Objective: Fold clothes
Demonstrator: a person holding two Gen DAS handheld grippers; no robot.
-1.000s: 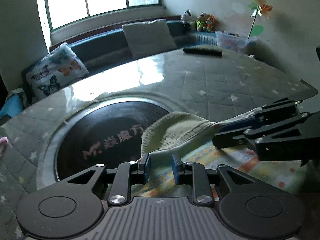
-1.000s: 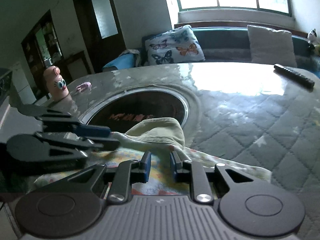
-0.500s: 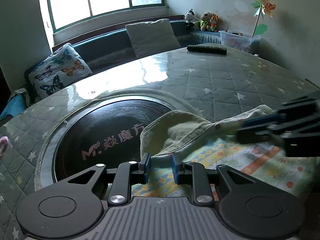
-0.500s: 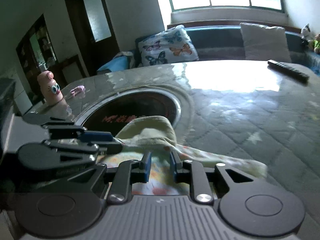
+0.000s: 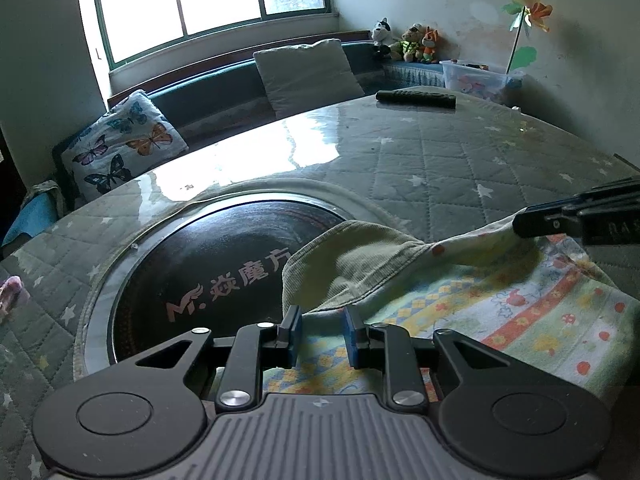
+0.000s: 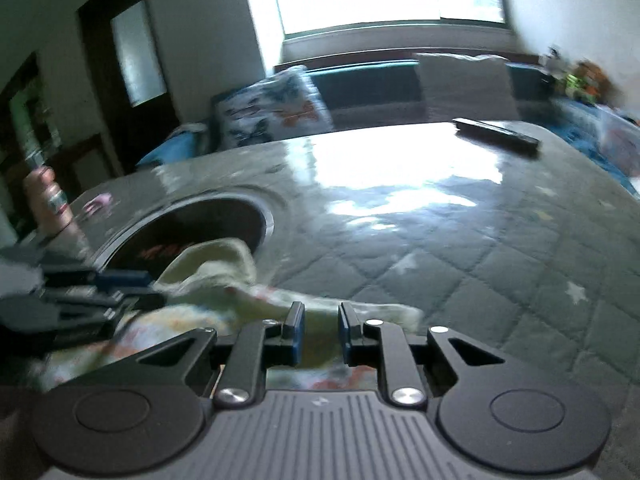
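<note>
Clearly soft and light, the small pastel-patterned cotton garment with a pale green ribbed hem (image 5: 460, 292) would drape and slip, so hems and corners look like the best holds. It lies on the grey quilted star-print table cover (image 5: 440, 168), partly over the black round inset plate (image 5: 192, 264). Both the left gripper (image 5: 319, 334) and right gripper (image 6: 319, 330) stand slightly apart over its near edge, clamping nothing visible.

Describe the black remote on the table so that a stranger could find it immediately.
Start at the quilted green table and follow it to its far edge, below the plush toys. The remote lies flat there, alone: the only long, thin black bar on the cloth.
</note>
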